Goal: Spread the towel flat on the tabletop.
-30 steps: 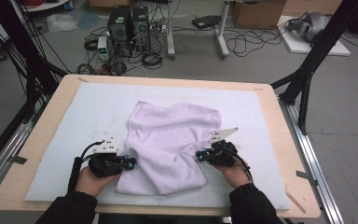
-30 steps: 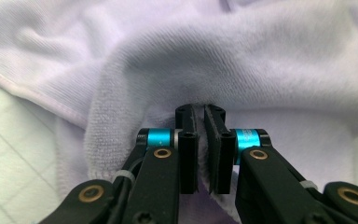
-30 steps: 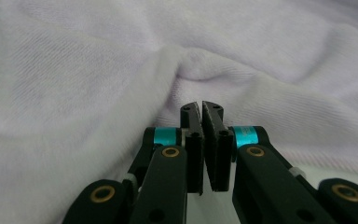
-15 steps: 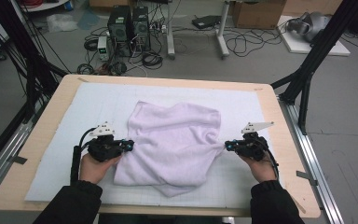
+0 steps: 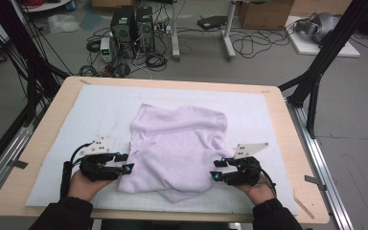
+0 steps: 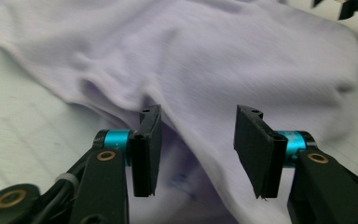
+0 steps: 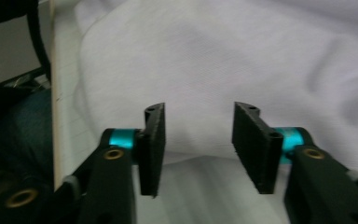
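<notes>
A pale lilac towel (image 5: pixel 177 143) lies rumpled on the white mat (image 5: pixel 91 105) in the middle of the table. My left gripper (image 5: pixel 126 163) sits at the towel's near left edge, jaws open. In the left gripper view, the towel's folded edge (image 6: pixel 191 93) runs between the open fingers (image 6: pixel 149 140) of the left gripper (image 6: pixel 198 144). My right gripper (image 5: pixel 216 171) is at the towel's near right edge, also open. In the right gripper view, the towel (image 7: pixel 242 60) has its hem just between the tips of the right gripper (image 7: pixel 198 140).
The wooden table (image 5: pixel 294 158) frames the mat, its near edge just under the person's hands. Black frame posts (image 5: pixel 316 72) stand at the right and left. Cables and computer boxes (image 5: pixel 129 24) lie on the floor beyond the far edge.
The towel was spread wider, from a bunched shape to a flatter one. Both grippers then moved back toward the near edge, the right one coming in leftward to the towel's side.
</notes>
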